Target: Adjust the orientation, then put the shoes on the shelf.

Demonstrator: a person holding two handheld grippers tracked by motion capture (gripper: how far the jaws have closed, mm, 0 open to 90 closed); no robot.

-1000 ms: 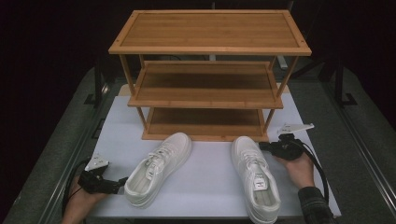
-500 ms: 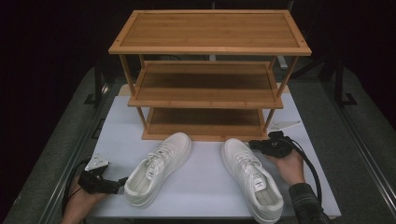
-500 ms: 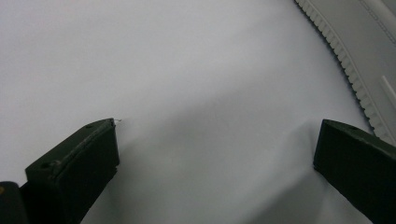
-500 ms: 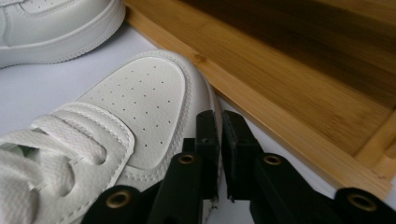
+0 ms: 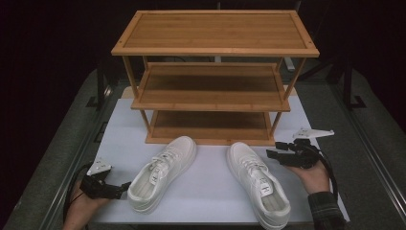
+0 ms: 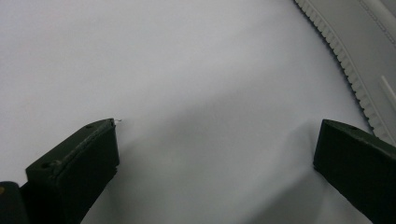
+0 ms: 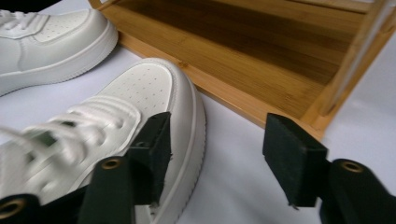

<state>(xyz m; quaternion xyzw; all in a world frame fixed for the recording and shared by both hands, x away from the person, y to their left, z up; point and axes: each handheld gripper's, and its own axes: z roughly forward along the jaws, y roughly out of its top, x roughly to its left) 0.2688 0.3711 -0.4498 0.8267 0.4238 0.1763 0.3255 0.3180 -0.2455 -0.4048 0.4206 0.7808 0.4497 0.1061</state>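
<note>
Up close, the right gripper (image 7: 215, 161) has its two black jaws spread apart and grasping nothing. One jaw sits against the outer side of the right-hand white shoe (image 7: 116, 130), near its toe; whether they touch cannot be told. The other jaw hangs over bare white table (image 7: 233, 186), just before the bottom shelf of the wooden rack (image 7: 261, 70).

From the high view, this gripper (image 5: 275, 149) lies beside the right-hand shoe (image 5: 258, 187), toward the right edge of the table (image 5: 210, 182), held in the person's right hand (image 5: 313, 175).

The left gripper (image 6: 215, 158) also has its jaws wide apart and empty, over bare table, with the ribbed sole of the left-hand white shoe (image 6: 364, 60) just beyond one jaw. From the high view, it (image 5: 123, 188) rests near the front left corner, jaws just beside the heel of that shoe (image 5: 163, 172).

Both shoes lie on the table in front of the three-tier rack (image 5: 215, 86), toes pointing toward it, well apart from each other.
</note>
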